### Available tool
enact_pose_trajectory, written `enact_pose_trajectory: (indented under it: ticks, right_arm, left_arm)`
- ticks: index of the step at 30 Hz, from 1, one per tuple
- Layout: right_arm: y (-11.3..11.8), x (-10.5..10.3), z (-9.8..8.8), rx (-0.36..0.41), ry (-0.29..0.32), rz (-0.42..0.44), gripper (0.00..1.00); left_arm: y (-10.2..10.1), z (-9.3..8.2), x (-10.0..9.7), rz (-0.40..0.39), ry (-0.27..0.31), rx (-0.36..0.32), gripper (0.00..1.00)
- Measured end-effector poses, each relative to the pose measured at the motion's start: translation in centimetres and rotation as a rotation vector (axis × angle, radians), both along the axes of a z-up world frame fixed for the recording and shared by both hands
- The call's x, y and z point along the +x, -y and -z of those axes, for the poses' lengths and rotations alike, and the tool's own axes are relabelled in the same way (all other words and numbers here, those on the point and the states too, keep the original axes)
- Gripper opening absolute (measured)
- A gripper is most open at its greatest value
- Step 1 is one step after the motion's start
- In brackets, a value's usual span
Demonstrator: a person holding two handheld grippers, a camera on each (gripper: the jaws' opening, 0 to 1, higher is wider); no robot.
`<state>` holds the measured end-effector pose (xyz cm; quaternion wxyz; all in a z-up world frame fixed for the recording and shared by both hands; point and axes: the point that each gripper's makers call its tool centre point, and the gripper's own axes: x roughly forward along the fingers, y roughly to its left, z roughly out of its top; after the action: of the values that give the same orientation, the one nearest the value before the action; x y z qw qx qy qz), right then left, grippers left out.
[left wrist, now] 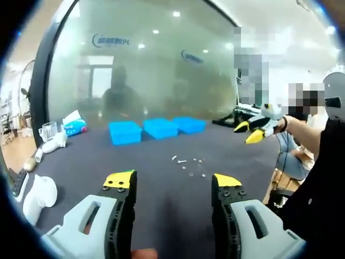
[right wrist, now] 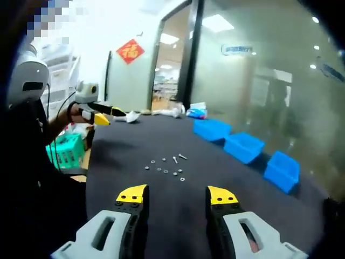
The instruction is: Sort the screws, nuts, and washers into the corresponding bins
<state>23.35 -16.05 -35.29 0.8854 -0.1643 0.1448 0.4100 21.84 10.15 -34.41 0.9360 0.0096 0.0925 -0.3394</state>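
At the bottom of the left gripper view, our left gripper (left wrist: pixel 173 184) has its yellow-tipped jaws wide apart with nothing between them; same for the right gripper (right wrist: pixel 178 195) at the bottom of the right gripper view, open and empty. Both hang above the dark table (left wrist: pixel 161 216), not touching it.

Just past the jaws, mid-frame, we see the scattered hardware (left wrist: pixel 190 165): a couple of screws (right wrist: pixel 178 158) and small rings, either nuts or washers, too small to tell apart (right wrist: pixel 164 171). We judge them light, hard and slippery, lying flat on the dark mat, so they will likely skid or flip if nudged. Best hold: pinch a screw across its shank, and take rings by the outer edge, one at a time.

Farther back, three blue bins (left wrist: pixel 156 129) sit in a row, well apart from the pile. There is open mat between the two. The table edge runs down the left of the right gripper view, where another person's gripper (right wrist: pixel 97 114) hovers. Clutter sits at the far left corner (left wrist: pixel 59 135).
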Motion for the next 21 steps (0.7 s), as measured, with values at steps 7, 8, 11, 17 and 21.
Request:
enact_pose_trajectory:
  ticks: [7, 8, 11, 17, 21]
  right_arm:
    - [-2.3, 1.5, 0.0, -0.054, -0.03, -0.075, 0.33]
    - [-2.5, 1.8, 0.1, -0.059, -0.038, -0.083, 0.32]
    - [-3.4, 2.4, 0.6, -0.094, -0.054, -0.113, 0.31]
    - [-4.9, 3.6, 1.1, -0.168, -0.082, -0.168, 0.31]
    - [-5.9, 4.2, 1.2, -0.214, -0.102, -0.201, 0.3]
  left_arm:
    - [-0.2, 0.5, 0.0, 0.002, -0.012, 0.014, 0.54]
    - [-0.3, 0.6, 0.0, 0.001, -0.013, 0.017, 0.54]
    - [-0.6, 1.0, 0.3, -0.003, -0.025, 0.014, 0.54]
    - [-0.6, 1.2, 0.3, -0.001, -0.032, 0.013, 0.54]
    - [-0.5, 1.4, 0.2, 0.002, -0.036, 0.011, 0.54]
